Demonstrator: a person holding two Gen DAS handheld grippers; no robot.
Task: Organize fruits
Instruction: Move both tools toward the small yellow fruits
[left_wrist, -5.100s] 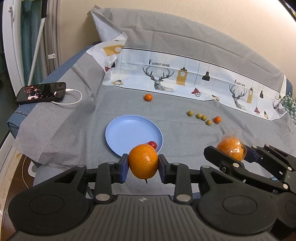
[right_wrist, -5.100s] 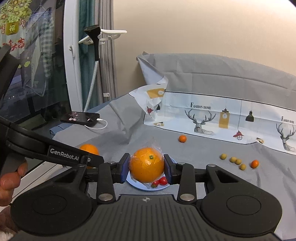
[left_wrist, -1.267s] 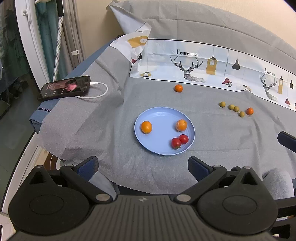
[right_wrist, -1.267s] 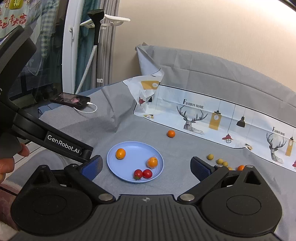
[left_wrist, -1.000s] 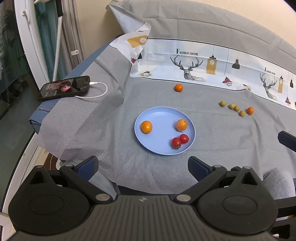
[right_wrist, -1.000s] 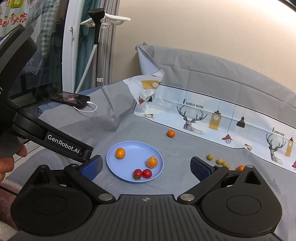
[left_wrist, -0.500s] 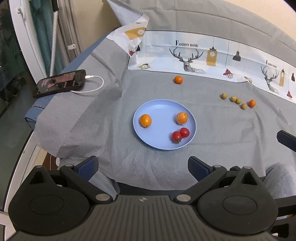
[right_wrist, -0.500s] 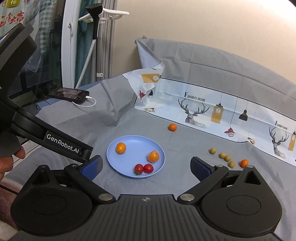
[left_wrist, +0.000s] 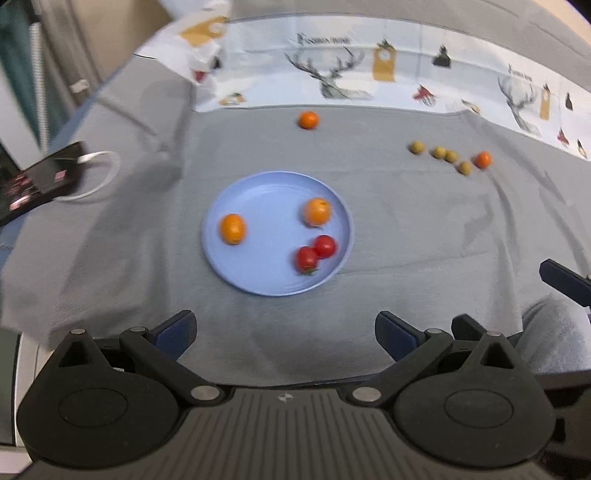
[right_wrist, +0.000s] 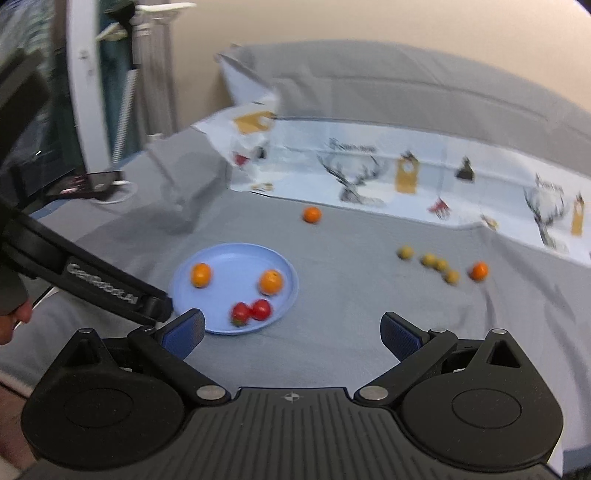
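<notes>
L wrist: left tool (left_wrist: 283, 332) jaws wide apart, empty, above cloth edge | blue plate (left_wrist: 258, 284) ahead w/ 2 oranges (left_wrist: 232, 229) + 2 tomatoes (left_wrist: 316, 253); small orange (left_wrist: 308, 120) beyond plate | R wrist: right tool (right_wrist: 291, 334) jaws wide apart, empty; plate front-left; green fruits (right_wrist: 430, 260) + orange to the right on grey cloth (right_wrist: 351, 280); frames blurred

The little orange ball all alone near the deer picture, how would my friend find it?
Start at the blue plate in the middle of the grey cloth. Look past it toward the deer drawing. The lone orange fruit sits just before it, with no other fruit beside it, unlike the one by the green fruits.
</notes>
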